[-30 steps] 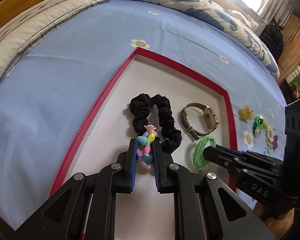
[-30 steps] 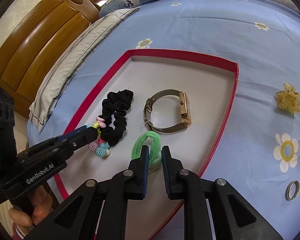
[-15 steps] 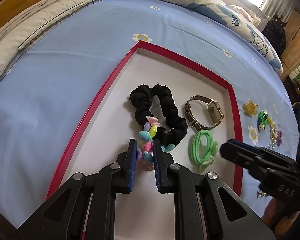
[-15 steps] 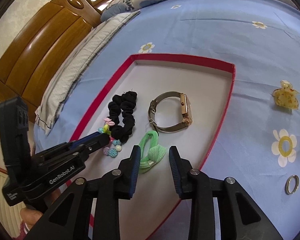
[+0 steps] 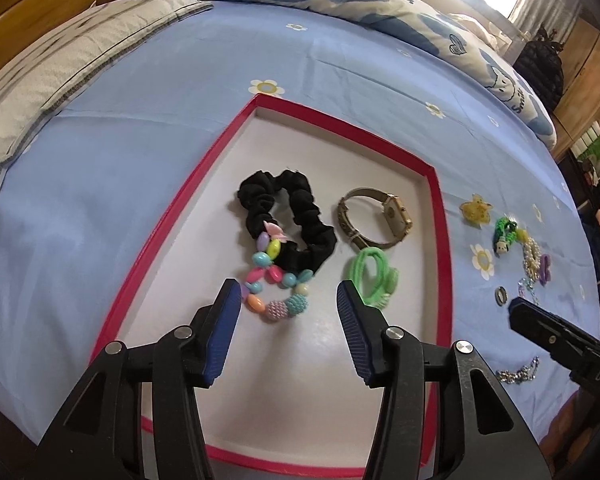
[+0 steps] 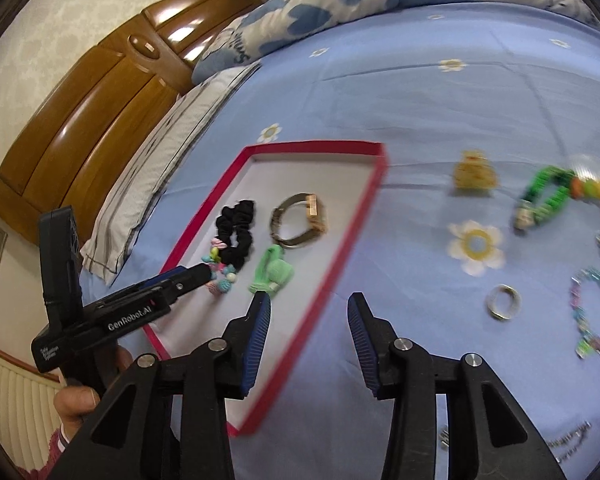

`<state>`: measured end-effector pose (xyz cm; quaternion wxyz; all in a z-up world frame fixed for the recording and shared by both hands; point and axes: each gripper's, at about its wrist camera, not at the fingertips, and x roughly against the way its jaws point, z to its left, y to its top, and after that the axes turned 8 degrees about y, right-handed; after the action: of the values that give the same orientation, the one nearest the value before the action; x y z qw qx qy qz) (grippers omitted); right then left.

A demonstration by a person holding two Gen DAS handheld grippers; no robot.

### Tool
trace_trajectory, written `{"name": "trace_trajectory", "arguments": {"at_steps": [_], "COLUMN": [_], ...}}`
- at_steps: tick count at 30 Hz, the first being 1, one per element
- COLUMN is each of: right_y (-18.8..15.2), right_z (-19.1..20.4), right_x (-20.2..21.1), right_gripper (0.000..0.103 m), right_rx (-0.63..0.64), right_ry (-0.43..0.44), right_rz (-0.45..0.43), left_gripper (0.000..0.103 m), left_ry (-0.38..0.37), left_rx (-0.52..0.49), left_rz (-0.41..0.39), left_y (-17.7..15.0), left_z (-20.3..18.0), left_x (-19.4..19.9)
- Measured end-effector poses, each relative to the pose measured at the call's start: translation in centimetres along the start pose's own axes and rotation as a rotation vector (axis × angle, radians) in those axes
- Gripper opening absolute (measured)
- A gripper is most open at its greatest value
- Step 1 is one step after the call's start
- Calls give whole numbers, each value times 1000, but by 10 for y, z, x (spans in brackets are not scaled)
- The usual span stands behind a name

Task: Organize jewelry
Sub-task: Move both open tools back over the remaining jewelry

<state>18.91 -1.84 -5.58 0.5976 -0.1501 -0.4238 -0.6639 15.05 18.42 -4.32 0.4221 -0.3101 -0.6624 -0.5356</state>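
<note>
A red-rimmed white tray (image 5: 440, 216) (image 6: 364, 196) lies on the blue bed sheet. In it lie a black scrunchie (image 5: 288, 216) (image 6: 236, 232), a gold watch (image 5: 376, 216) (image 6: 300, 220), a green hair tie (image 5: 374, 276) (image 6: 272, 272) and a colourful bead bracelet (image 5: 276, 280) (image 6: 220, 276). My left gripper (image 5: 288, 312) is open and empty just behind the bracelet. My right gripper (image 6: 308, 320) is open and empty over the tray's right rim. On the sheet to the right lie a yellow claw clip (image 6: 474, 172), a green charm (image 6: 544, 200), a ring (image 6: 502, 302) and a beaded bracelet (image 6: 594, 312).
A silver chain (image 5: 518, 374) lies on the sheet near the front right. A pearl piece (image 5: 532, 256) and purple clip (image 5: 544, 270) lie beside the green charm. A striped pillow (image 5: 60, 60) and wooden headboard (image 6: 92, 120) are at the left.
Both grippers opened and let go: the left released the bead bracelet, the right the green hair tie. Both pulled back; the right swung to the right, toward the loose items.
</note>
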Motion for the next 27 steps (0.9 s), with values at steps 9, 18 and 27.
{"name": "trace_trajectory", "arguments": {"at_steps": [9, 18, 27], "right_y": [-24, -47, -53], "right_z": [-50, -101, -140], "right_x": [58, 103, 134], "right_gripper": [44, 47, 47], "right_rx": [-102, -201, -265], "right_ry": [-87, -183, -233], "right_rz": [-91, -161, -228], "left_gripper": [49, 49, 49], "left_ry": [-44, -100, -140], "left_rx": [-54, -153, -240], "left_rz": [-17, -15, 30], "left_y": [-8, -11, -16], "left_z": [-36, -94, -145], "left_x": [25, 33, 22]}}
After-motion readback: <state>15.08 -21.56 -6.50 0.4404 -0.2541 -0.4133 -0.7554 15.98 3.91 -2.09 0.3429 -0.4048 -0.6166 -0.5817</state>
